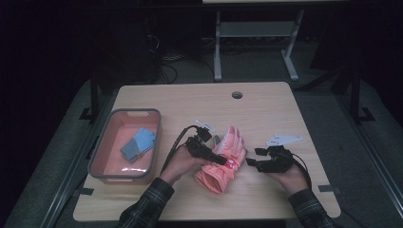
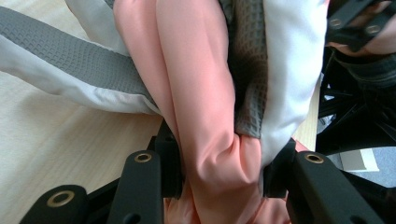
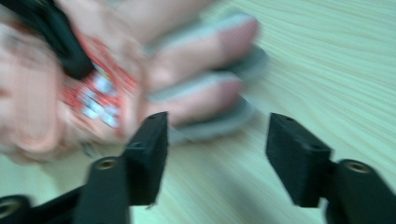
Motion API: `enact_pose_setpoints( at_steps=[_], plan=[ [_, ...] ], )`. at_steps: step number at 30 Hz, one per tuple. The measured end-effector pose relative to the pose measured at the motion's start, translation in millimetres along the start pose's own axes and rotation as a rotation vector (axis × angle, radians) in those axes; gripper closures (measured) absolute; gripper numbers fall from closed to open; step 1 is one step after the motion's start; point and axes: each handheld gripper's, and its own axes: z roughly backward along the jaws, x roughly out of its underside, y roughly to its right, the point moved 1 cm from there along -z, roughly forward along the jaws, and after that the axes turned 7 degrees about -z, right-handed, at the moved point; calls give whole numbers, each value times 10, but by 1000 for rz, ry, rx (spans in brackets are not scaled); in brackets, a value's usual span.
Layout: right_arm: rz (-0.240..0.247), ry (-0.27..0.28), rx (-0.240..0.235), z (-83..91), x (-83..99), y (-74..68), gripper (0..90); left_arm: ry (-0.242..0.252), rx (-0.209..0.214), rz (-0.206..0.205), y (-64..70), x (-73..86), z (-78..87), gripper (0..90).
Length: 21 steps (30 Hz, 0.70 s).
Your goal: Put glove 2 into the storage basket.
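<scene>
While the left gripper (image 1: 215, 156) pinches the pink glove (image 1: 223, 161) mid-table, the right gripper (image 1: 253, 161), jaws apart and empty beside it, should take the fingers squarely. Bin (image 1: 107, 142): blue glove (image 1: 139, 144) inside.

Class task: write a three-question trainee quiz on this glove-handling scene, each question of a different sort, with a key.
1. True or false: the left hand-held gripper is clamped on the pink glove.
2. Where does the blue glove lie? A. on the bare table B. in the pink bin C. in the right hand-held gripper
3. Fill in: the right hand-held gripper's jaws stand ____, with nothing between them.

Key: 1 true; 2 B; 3 open.
</scene>
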Motion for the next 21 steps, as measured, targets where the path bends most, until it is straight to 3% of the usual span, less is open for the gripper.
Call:
enact_pose_setpoints(
  at_steps=[4,11,15,21],
  plan=[
    [-26,-28,37,-61,87,121,253,10,-8,-6,12,-14,84,596],
    [-45,-70,165,-196,154,257,142,40,-32,-17,63,-65,270,596],
    [-27,-81,189,-246,189,288,124,53,-50,-21,79,-97,401,595],
    [-8,-36,196,-264,237,325,92,69,-85,-22,89,-120,624,594]
  ],
)
